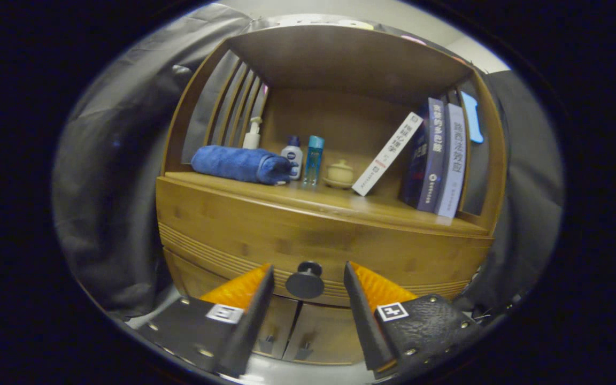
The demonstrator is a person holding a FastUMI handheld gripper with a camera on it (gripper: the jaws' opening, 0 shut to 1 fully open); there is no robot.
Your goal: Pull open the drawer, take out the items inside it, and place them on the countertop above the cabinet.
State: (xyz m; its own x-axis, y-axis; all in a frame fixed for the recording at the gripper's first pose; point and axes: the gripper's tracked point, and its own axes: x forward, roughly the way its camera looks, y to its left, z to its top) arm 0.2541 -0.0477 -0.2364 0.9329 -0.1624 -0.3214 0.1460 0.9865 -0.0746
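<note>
A wooden cabinet stands ahead with its drawer (244, 235) closed. The drawer's dark round knob (305, 280) sits between my two fingertips, with a gap on each side of it. My gripper (308, 270) is open around the knob and neither finger touches it. The countertop (308, 200) runs above the drawer front. The drawer's contents are hidden.
On the countertop lie a rolled blue towel (241, 164), a pump bottle (252, 135), a small white bottle (292, 155), a blue bottle (314, 159), a small lidded jar (339, 174) and several books (431, 158). Two lower cabinet doors (308, 337) sit beneath the drawer.
</note>
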